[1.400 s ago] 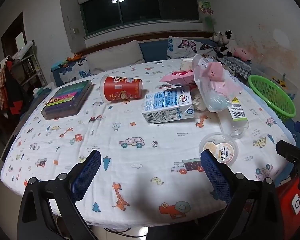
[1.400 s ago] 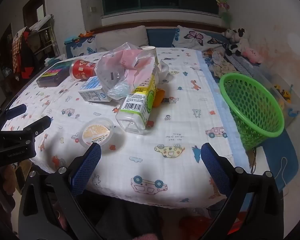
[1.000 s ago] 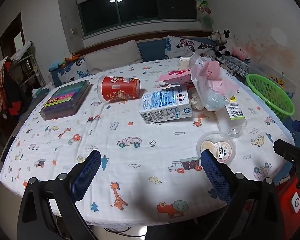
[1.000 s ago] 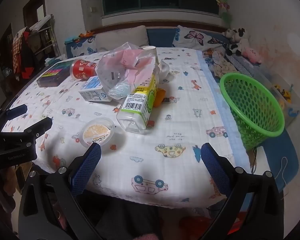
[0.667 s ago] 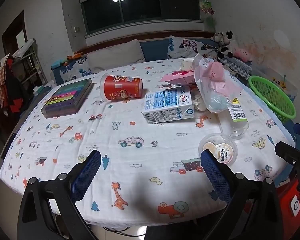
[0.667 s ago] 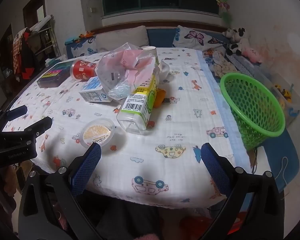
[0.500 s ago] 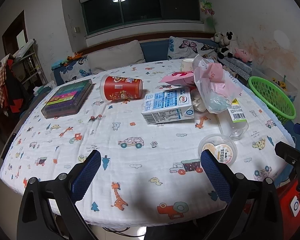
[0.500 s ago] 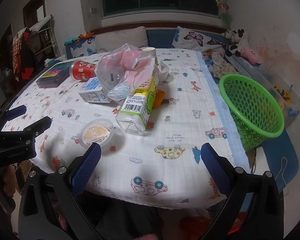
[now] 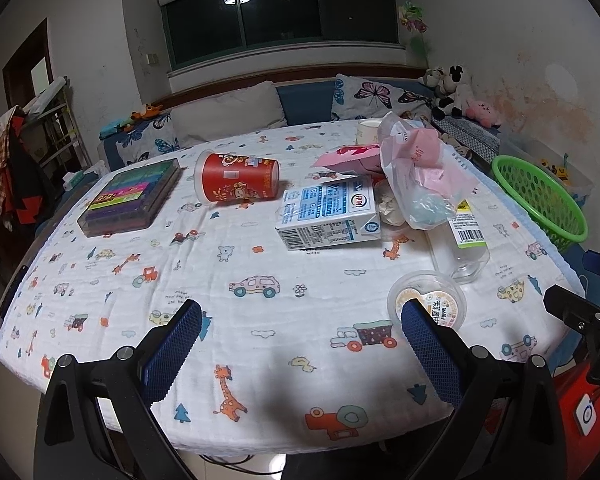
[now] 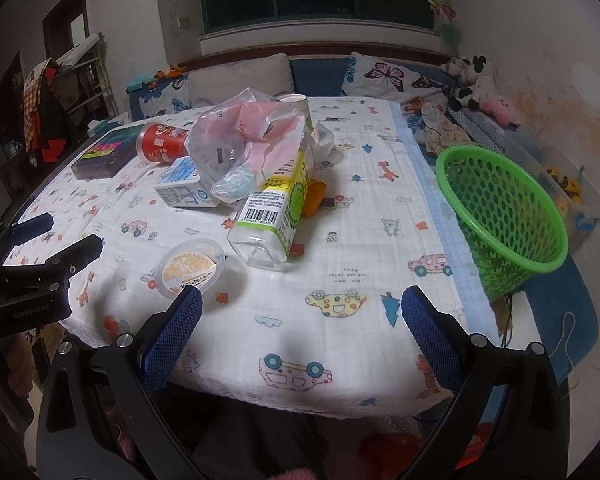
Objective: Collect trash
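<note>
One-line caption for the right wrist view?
Open right gripper faces a cluttered table: pudding cup, empty bottle, green basket.

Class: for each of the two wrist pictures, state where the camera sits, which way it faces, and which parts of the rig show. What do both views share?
Left wrist: at the table's near edge, facing the window; left gripper open, right gripper at right edge.
Right wrist: further right, facing the green basket; right gripper open, left gripper at left edge.
Shared: milk carton, clear bottle, round tub.

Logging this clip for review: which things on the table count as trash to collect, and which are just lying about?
Trash job: milk carton, plastic bottle, plastic bag, red cup, small lidded tub, green basket.

Lying about: coloured box, plush toys, pillows.
</note>
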`<move>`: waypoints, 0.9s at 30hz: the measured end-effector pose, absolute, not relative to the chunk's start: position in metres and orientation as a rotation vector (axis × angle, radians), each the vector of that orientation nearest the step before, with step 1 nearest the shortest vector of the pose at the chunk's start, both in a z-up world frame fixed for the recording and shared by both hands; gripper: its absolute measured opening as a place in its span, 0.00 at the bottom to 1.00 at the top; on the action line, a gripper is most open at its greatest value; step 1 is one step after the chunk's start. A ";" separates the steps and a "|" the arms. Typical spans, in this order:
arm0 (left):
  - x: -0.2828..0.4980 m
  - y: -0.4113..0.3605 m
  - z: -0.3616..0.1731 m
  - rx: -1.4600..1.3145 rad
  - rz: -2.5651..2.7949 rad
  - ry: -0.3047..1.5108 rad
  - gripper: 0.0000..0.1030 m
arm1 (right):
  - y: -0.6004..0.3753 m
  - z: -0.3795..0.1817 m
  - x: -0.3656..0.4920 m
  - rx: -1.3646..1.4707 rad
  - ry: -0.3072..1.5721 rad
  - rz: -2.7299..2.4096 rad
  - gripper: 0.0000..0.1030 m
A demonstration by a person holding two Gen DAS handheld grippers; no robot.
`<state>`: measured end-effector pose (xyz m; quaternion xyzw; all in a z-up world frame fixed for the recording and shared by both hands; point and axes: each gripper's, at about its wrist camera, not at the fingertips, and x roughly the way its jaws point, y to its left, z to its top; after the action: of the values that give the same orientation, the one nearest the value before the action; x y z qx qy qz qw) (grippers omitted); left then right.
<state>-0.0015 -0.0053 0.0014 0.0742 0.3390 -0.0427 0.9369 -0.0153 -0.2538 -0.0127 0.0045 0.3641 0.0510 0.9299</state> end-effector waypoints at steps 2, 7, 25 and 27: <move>0.000 -0.006 0.000 0.150 -0.087 0.696 0.94 | -0.255 -0.013 -0.017 0.012 0.744 0.101 0.96; 0.002 -0.008 0.000 0.149 -0.096 0.697 0.94 | -0.261 -0.012 -0.019 0.021 0.740 0.088 0.96; 0.002 -0.019 0.002 0.149 -0.115 0.693 0.94 | -0.270 -0.012 -0.020 0.033 0.734 0.061 0.96; 0.001 -0.019 0.002 0.149 -0.116 0.692 0.94 | -0.270 -0.012 -0.020 0.033 0.734 0.060 0.96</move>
<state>0.0013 -0.0191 0.0022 0.0730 0.3385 -0.0565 0.9364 -0.0198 -0.2699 -0.0119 0.0160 0.3589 0.0292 0.9328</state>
